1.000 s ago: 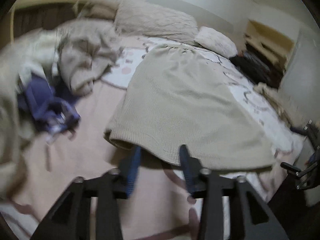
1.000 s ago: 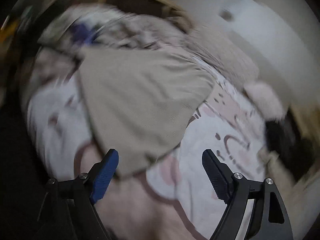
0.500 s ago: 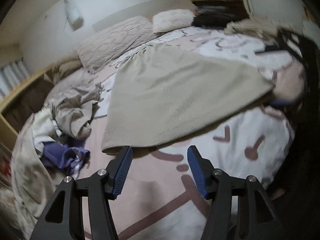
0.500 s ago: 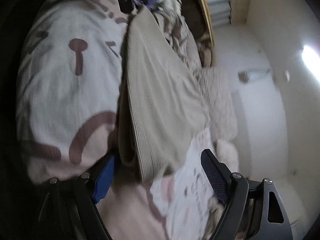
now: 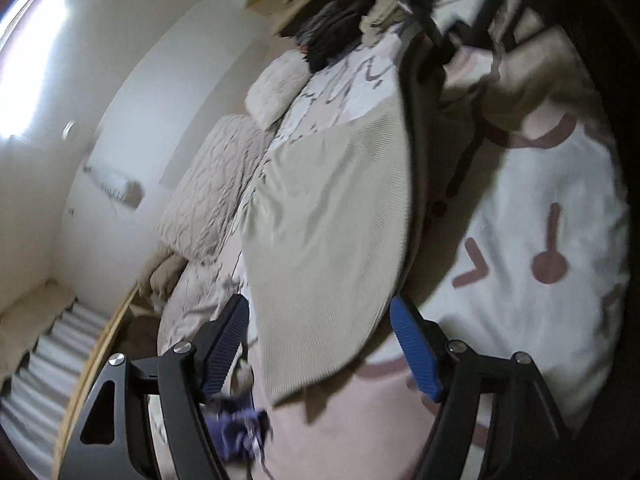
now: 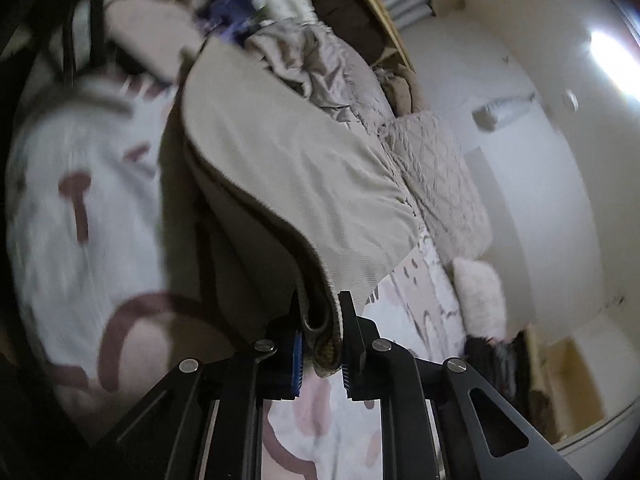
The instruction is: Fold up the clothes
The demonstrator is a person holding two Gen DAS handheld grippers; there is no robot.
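A beige knit garment (image 5: 332, 220) lies spread on the bed, its near corner reaching between the blue-padded fingers (image 5: 414, 354) of my left gripper (image 5: 320, 344). That gripper is open and straddles the corner without pinching it. In the right wrist view the same beige garment (image 6: 288, 160) rises from the bed, and my right gripper (image 6: 320, 320) is shut on its folded hem. The lifted edge runs up and away from the jaws. At the top of the left wrist view, the dark frame of the right gripper (image 5: 428, 32) shows at the garment's far corner.
The bed cover (image 5: 540, 240) is white and pink with brown marks. A quilted pillow (image 5: 216, 184) and a fluffy cushion (image 5: 276, 84) lie by the wall. Crumpled clothes, one purple (image 5: 240, 432), are heaped near the wooden bed edge (image 5: 100, 360). Dark clothes (image 6: 488, 356) sit beyond the cushion.
My right gripper went from wide open to shut on the garment's hem and lifted it. The left gripper rolled and swung to the garment's near corner, staying open.
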